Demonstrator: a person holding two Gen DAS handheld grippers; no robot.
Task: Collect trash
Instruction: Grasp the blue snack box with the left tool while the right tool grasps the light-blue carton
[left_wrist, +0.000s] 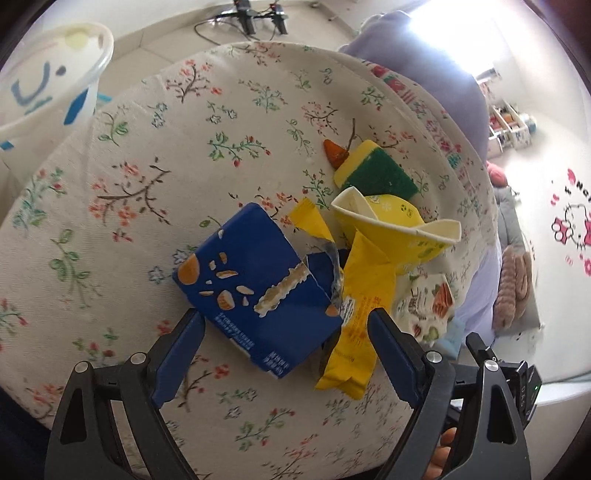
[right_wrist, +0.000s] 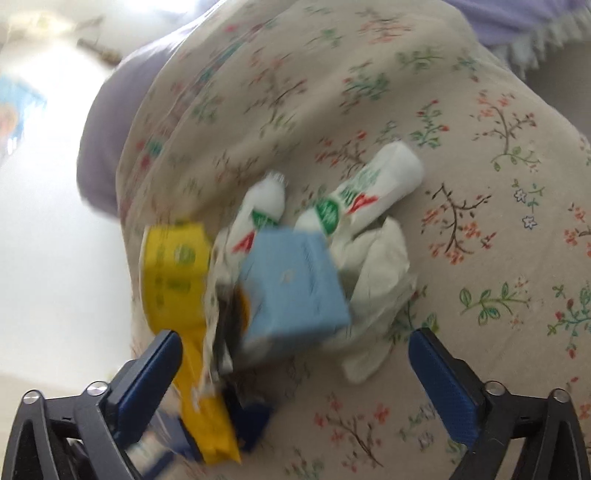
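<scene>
A pile of trash lies on a floral cloth (left_wrist: 192, 122). In the left wrist view my left gripper (left_wrist: 284, 317) stands open astride a torn dark blue carton (left_wrist: 255, 288), with a yellow wrapper (left_wrist: 360, 306) beside its right finger. Behind these lie a crushed yellow paper cup (left_wrist: 399, 225) and a yellow-green sponge (left_wrist: 373, 170). In the blurred right wrist view my right gripper (right_wrist: 295, 343) is open just short of a light blue box (right_wrist: 295, 288). Around the box lie a white tissue (right_wrist: 376, 288), two white tubes (right_wrist: 369, 192), the yellow cup (right_wrist: 173, 266) and the yellow wrapper (right_wrist: 207, 410).
A white plastic bin (left_wrist: 44, 81) with blue marks stands at the far left, beyond the cloth's edge. A lavender cloth (left_wrist: 424, 62) hangs past the far edge. Black tripod stands (left_wrist: 258, 18) rest on the floor behind. A pale snack packet (left_wrist: 428, 306) lies at the pile's right.
</scene>
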